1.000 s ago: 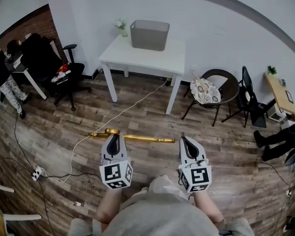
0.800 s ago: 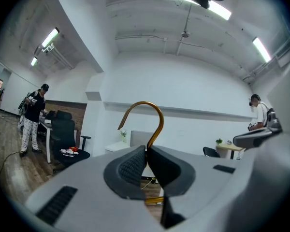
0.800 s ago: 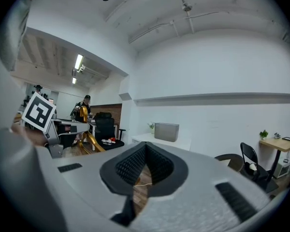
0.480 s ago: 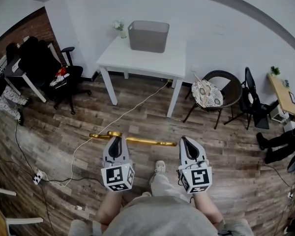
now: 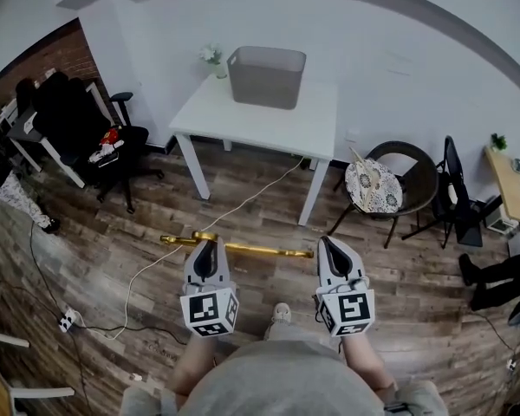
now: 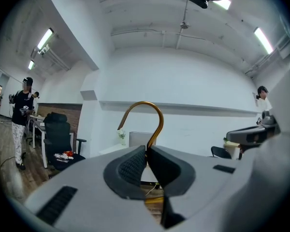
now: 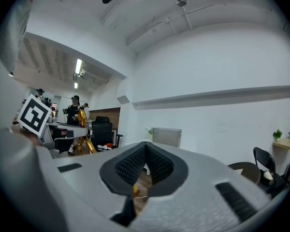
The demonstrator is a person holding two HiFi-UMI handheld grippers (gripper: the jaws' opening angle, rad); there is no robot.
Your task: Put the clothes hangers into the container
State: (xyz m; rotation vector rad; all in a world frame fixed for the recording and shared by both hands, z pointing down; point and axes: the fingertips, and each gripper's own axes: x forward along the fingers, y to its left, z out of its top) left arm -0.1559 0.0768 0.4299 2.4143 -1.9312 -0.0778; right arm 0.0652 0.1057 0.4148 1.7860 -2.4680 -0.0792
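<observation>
Clothes hanger (image 5: 258,249), gold metal, is carried level above the wood floor, well short of the white table (image 5: 305,130) and on the person's side of it. L = left gripper (image 5: 204,248): jaws pressed together on the neck just under the hook (image 6: 152,106), which stands upright above the pads in the left gripper view. R = right gripper (image 5: 332,250): jaws closed too, w/ a sliver of gold showing just below the pads in the right gripper view, so it probably pinches the bar's far end. Two-point hold prob. chosen to stop the long bar swinging or twisting while it is carried. Container (image 5: 266,76), a grey bin, sits at the back of the table by the wall, next to a small plant; it is open-topped and nothing shows inside from here. Both grippers point toward the table, so the step in hand looks like the approach. Drop-in not yet begun. Hanger looks longer than the bin's mouth, so it may need tilting to go in.
</observation>
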